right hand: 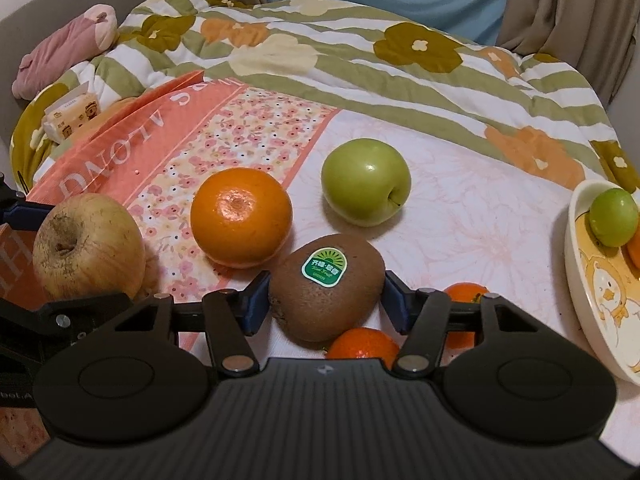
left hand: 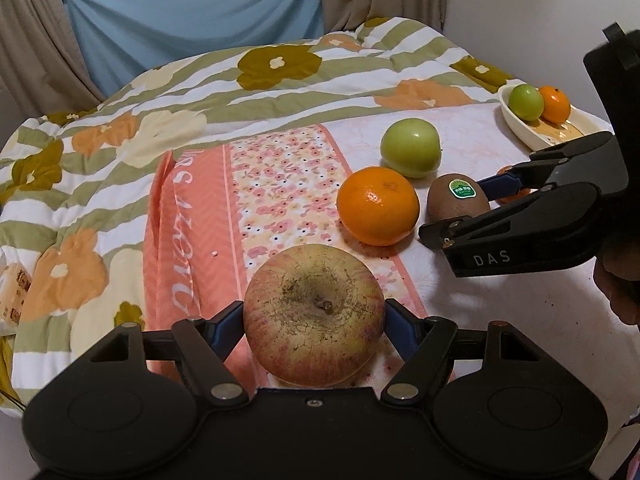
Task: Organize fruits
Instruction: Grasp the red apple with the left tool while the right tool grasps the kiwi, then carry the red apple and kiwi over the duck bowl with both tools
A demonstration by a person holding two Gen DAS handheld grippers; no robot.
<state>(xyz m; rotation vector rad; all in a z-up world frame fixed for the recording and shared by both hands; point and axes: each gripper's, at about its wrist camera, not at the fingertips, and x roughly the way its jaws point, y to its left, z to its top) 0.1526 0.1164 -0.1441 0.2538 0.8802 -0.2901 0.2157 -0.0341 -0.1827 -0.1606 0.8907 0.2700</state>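
Observation:
My left gripper (left hand: 314, 318) is shut on a big reddish-yellow apple (left hand: 314, 322), also visible in the right wrist view (right hand: 88, 246). My right gripper (right hand: 325, 300) has its pads against both sides of a brown kiwi with a green sticker (right hand: 326, 292); the kiwi also shows in the left wrist view (left hand: 456, 200). A large orange (right hand: 241, 218) and a green apple (right hand: 366, 182) lie just beyond on the pink sheet. Two small mandarins (right hand: 362, 345) lie under the right gripper. A cream bowl (right hand: 580, 280) at the right holds a small green fruit (right hand: 613, 217) and a mandarin.
A striped flower quilt (right hand: 360, 64) is bunched behind the fruit. A pink plush (right hand: 64, 46) and a tissue pack (right hand: 72, 114) lie at the far left. Curtains and a blue cloth (left hand: 192, 12) hang behind the bed.

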